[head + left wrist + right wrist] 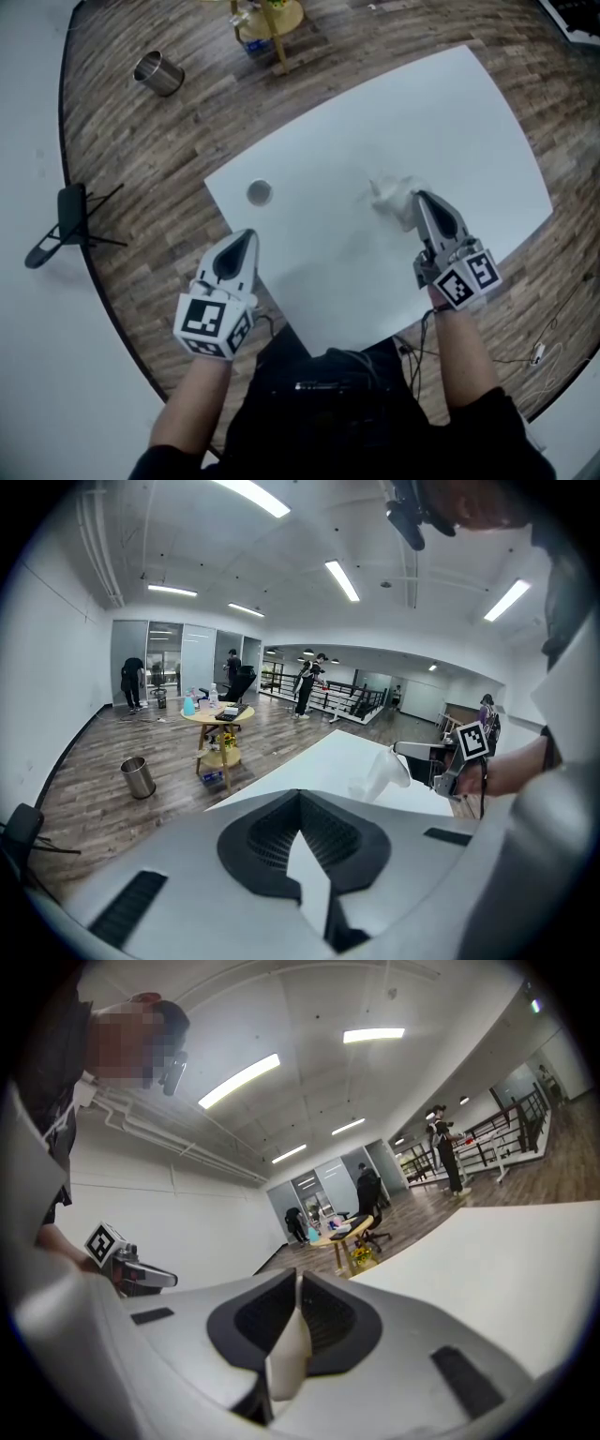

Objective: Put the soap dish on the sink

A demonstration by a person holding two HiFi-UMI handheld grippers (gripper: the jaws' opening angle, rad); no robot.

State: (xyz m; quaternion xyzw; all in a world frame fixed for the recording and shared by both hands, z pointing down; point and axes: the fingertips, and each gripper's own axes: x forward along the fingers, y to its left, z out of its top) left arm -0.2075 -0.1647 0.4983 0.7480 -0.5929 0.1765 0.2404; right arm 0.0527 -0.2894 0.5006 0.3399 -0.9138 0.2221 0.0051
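soap dish [394, 200] pinched in right tongs [419, 196]

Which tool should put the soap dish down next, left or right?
Right. The right tool grips the soap dish over the white table, while the left tool is shut and empty.

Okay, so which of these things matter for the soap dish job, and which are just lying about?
Job: pale white soap dish, clamped in the right gripper; white flat tabletop with small round grey disc, possibly the sink.
Lying about: shiny metal bin; round wooden side table; black folding stand.
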